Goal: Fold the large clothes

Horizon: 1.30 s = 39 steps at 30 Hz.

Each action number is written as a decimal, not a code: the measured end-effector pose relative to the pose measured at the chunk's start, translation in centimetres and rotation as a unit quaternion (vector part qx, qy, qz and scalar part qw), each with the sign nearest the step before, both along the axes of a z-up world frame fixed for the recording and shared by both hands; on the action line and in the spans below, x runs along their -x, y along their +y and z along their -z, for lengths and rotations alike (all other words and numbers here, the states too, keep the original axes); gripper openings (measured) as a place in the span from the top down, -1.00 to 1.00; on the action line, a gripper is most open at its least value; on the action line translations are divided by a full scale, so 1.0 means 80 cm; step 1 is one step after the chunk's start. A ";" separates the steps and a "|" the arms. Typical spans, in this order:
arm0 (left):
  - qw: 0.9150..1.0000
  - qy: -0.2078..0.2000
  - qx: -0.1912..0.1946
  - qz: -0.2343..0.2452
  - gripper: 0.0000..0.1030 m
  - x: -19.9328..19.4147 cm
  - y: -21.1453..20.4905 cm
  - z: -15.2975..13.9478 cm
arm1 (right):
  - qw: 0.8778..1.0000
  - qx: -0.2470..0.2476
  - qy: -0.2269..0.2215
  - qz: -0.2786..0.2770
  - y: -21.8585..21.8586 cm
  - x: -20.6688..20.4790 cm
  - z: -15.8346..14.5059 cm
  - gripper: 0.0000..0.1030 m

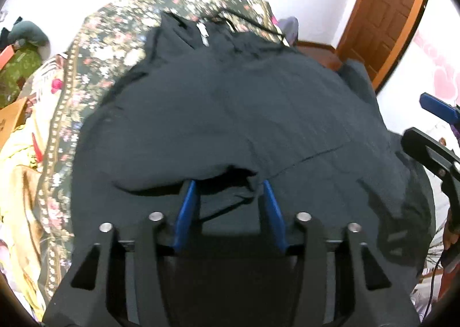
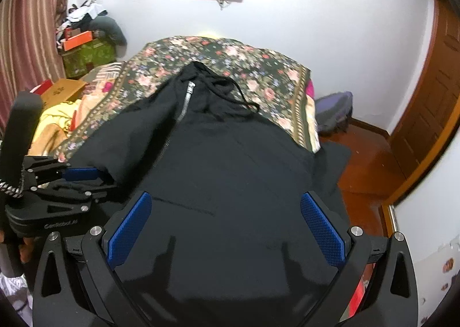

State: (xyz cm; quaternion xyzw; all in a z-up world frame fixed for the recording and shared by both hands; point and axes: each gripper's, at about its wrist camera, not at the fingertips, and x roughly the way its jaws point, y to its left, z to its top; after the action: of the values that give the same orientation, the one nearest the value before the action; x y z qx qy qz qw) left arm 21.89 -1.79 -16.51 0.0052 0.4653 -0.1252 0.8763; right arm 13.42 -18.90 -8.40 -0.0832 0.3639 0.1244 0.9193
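A large black zip-up hoodie (image 1: pixel 230 114) lies spread on a bed, hood and drawstrings at the far end; it also shows in the right wrist view (image 2: pixel 230 160) with its silver zipper (image 2: pixel 187 97). My left gripper (image 1: pixel 228 186) sits at the near hem, blue fingers (image 1: pixel 187 206) apart with a fold of black fabric between and over their tips. My right gripper (image 2: pixel 227 223) hovers wide open over the hoodie's lower body, blue pads (image 2: pixel 129 229) empty. The left gripper also shows in the right wrist view (image 2: pixel 83 180), at the hoodie's left edge.
A floral bedspread (image 2: pixel 258 74) covers the bed. Boxes and clutter (image 2: pixel 83 45) pile at the far left by a striped curtain. A wooden door (image 2: pixel 431 114) and red-brown floor (image 2: pixel 371 160) are to the right. A purple bag (image 2: pixel 333 111) sits by the wall.
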 end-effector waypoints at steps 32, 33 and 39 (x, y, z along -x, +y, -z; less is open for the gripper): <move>0.979 -0.048 -0.044 -0.192 -0.20 0.041 0.239 0.005 | 0.945 0.150 0.152 -0.249 0.289 -0.078 0.121 -0.29; 0.979 -0.048 -0.044 -0.191 -0.20 0.041 0.238 0.006 | 0.945 0.148 0.152 -0.248 0.288 -0.078 0.121 -0.08; 0.981 -0.056 -0.042 -0.181 -0.20 0.042 0.224 0.001 | 0.953 0.104 0.167 -0.230 0.270 -0.094 0.113 0.76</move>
State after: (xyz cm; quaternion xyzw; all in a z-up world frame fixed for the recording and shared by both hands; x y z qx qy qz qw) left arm 18.56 16.14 -16.57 -0.0355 0.4131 0.0559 0.9083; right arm 20.97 2.73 -17.45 -0.2385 0.4938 0.3061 0.7782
